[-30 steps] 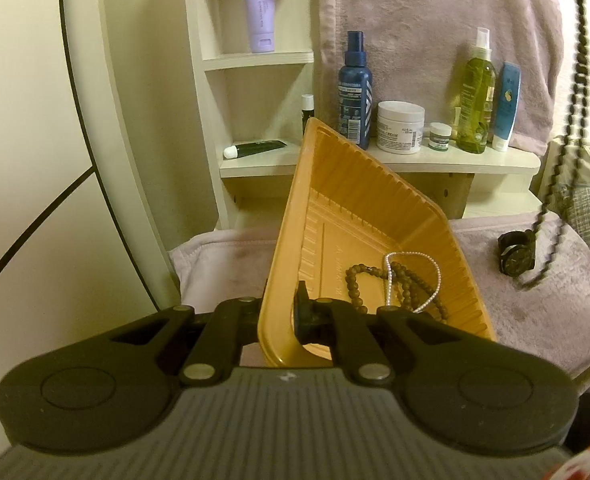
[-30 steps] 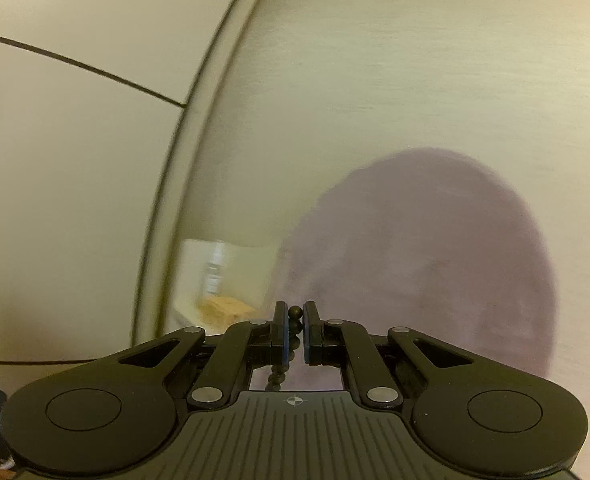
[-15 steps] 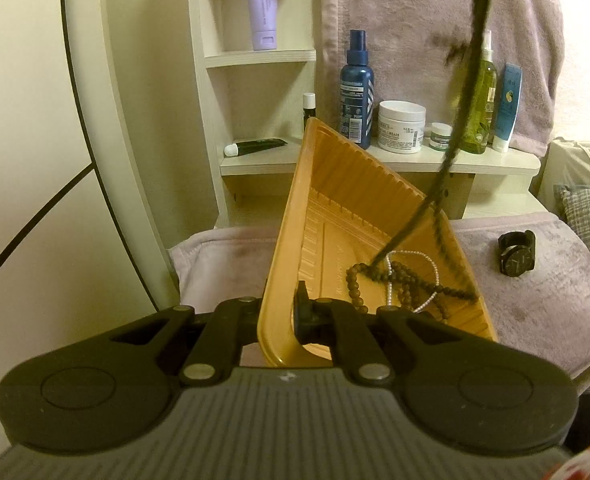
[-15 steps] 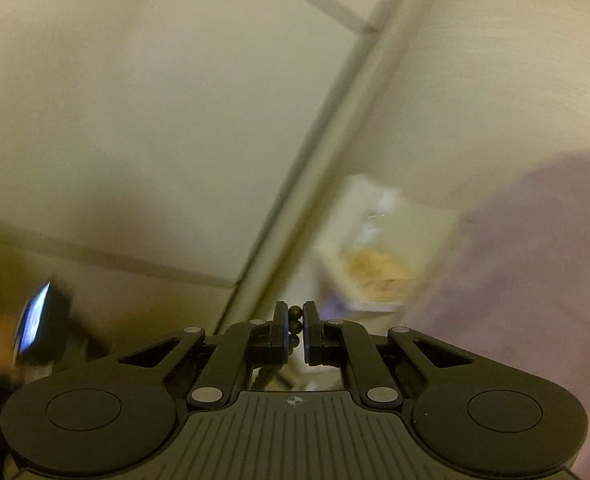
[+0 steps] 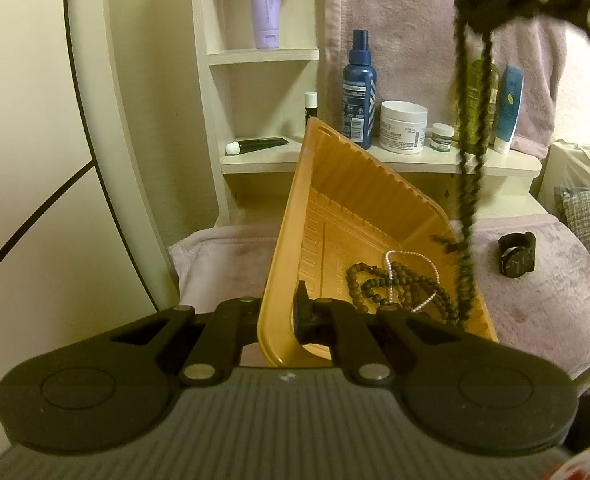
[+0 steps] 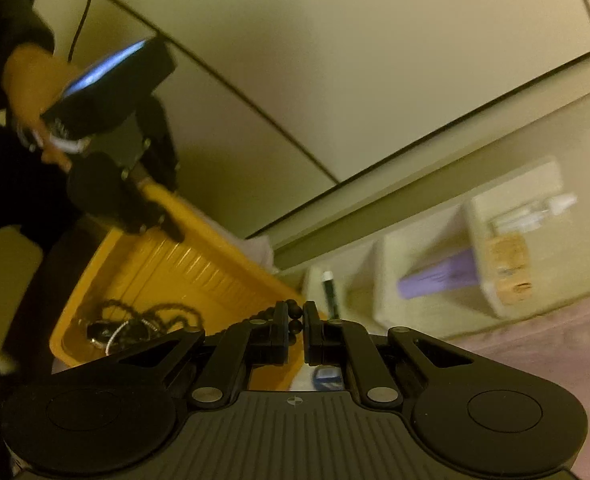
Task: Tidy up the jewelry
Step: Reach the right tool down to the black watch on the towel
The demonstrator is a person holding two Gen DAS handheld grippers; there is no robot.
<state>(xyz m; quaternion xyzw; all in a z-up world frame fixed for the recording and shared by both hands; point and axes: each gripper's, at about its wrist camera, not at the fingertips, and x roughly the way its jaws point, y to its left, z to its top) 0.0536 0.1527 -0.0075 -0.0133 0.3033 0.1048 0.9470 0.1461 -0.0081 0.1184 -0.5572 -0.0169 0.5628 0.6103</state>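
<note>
Right gripper, pinching a bead strand at upper right above the tray clamped by the left gripper, risks swinging beads over the rim.

One tray, three bead strands, one watch, two jars.

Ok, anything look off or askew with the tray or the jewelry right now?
The orange tray isn't flat: the left gripper holds its near rim so it tilts steeply, and the beads and pearl strand have gathered at its low corner. A black watch lies outside it on the blanket.
</note>
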